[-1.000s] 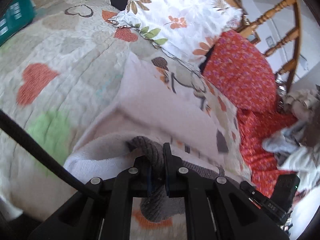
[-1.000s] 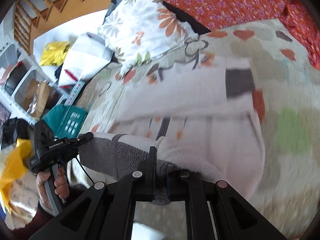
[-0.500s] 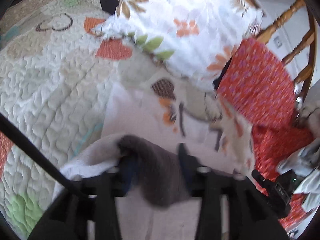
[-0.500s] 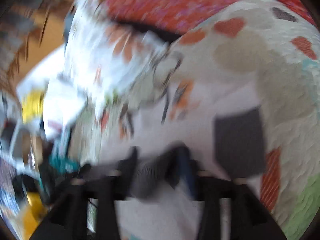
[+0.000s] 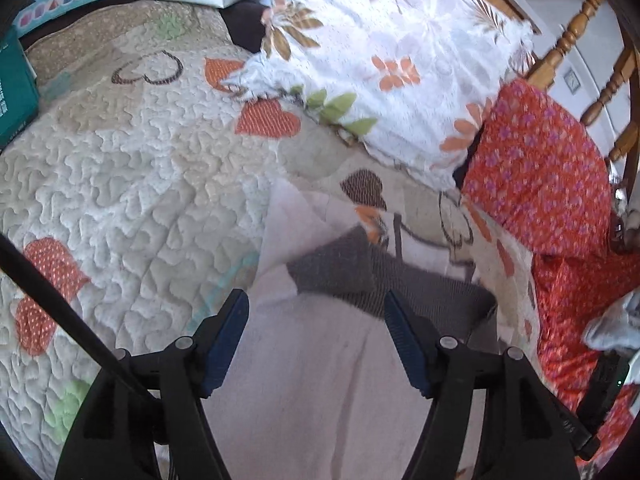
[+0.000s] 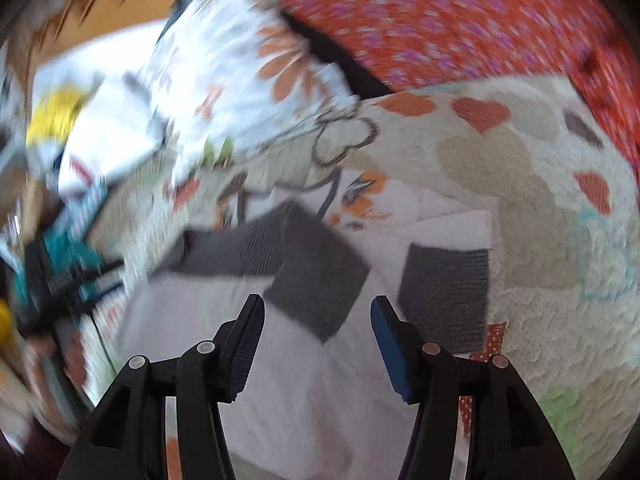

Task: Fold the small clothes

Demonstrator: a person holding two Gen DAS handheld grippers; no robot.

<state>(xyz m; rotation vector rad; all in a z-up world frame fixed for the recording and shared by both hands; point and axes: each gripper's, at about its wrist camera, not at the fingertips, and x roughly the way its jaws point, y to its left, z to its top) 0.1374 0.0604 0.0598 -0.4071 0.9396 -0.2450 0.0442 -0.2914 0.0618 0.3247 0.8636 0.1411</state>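
A small white garment [image 5: 312, 380] with grey ribbed cuffs [image 5: 336, 272] lies folded on the heart-patterned quilt [image 5: 120, 184]. My left gripper [image 5: 315, 300] hovers over its near part; the jaws are opening, and the pads touch nothing. In the blurred right wrist view the same garment [image 6: 300, 380] shows one grey cuff [image 6: 316, 276] folded across the middle and a second grey cuff [image 6: 444, 292] to the right. My right gripper [image 6: 317, 304] stands open just above the cloth, with nothing gripped.
A floral pillow [image 5: 392, 60] and a red patterned cushion [image 5: 536, 176] lie beyond the garment. A wooden railing [image 5: 572, 36] rises at the far right, and a teal box [image 5: 12, 92] sits at the left edge. More clothes are heaped at the right [image 5: 612, 328].
Both grippers were shut on the grey cuffs a second ago. They have carried them forward, let go and opened, and the cuffs now lie flat on the garment.
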